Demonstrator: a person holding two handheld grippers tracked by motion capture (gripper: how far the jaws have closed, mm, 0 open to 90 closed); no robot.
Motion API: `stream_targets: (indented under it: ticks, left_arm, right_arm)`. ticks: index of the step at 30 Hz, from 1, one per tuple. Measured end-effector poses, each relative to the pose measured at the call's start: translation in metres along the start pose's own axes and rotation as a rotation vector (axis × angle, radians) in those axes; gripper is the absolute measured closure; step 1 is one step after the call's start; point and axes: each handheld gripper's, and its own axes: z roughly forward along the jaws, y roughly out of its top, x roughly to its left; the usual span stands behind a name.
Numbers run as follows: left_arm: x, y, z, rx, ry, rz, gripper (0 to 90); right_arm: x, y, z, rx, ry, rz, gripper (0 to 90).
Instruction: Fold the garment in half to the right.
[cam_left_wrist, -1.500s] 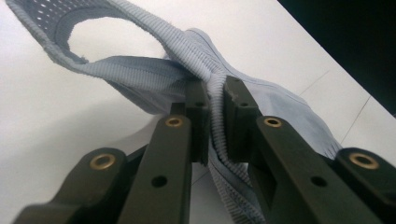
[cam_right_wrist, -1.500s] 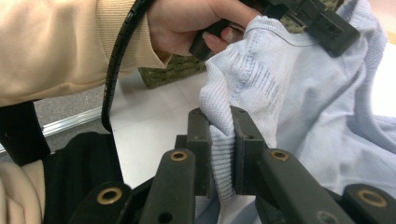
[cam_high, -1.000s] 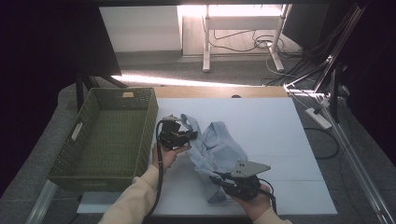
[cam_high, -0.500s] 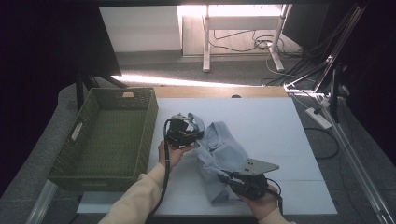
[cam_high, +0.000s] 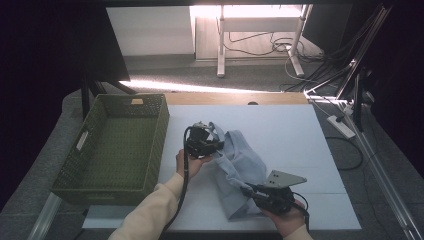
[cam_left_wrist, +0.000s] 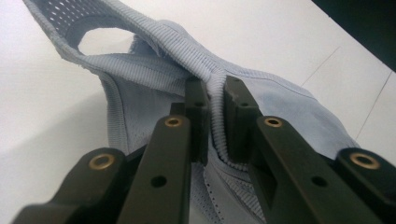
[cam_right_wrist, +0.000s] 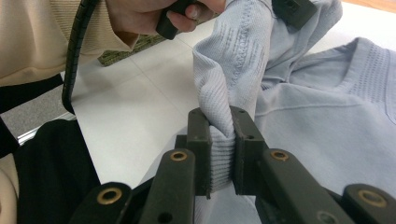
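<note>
Green woven basket (cam_high: 120, 145) | left of garment (cam_high: 245, 170) | table (cam_high: 300, 135)

Garment (cam_left_wrist: 289, 107) folds behind gripper jaws.

one garment (cam_high: 240, 170) – one basket (cam_high: 120, 145) – two tools – one table (cam_high: 280, 130).

No legible text, label, brand, number or sign appears on any surface in the high view or in either gripper view.
</note>
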Motion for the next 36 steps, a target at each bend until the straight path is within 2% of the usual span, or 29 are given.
stream_targets:
  ticks: [13, 27, 36]
  left_arm:
    - [-0.010, 0.009, 0.017, 0.034, -0.001, 0.032, 81.0]
    - [-0.017, 0.014, 0.034, 0.060, 0.001, 0.043, 81.0]
    - [-0.024, 0.018, 0.048, 0.079, -0.008, 0.054, 80.6]
  right_arm:
    - [-0.010, -0.009, -0.010, 0.013, -0.035, 0.045, 80.3]
    - [-0.019, -0.013, -0.017, 0.026, -0.055, 0.077, 80.7]
    - [-0.028, -0.018, -0.025, 0.037, -0.073, 0.113, 80.8]
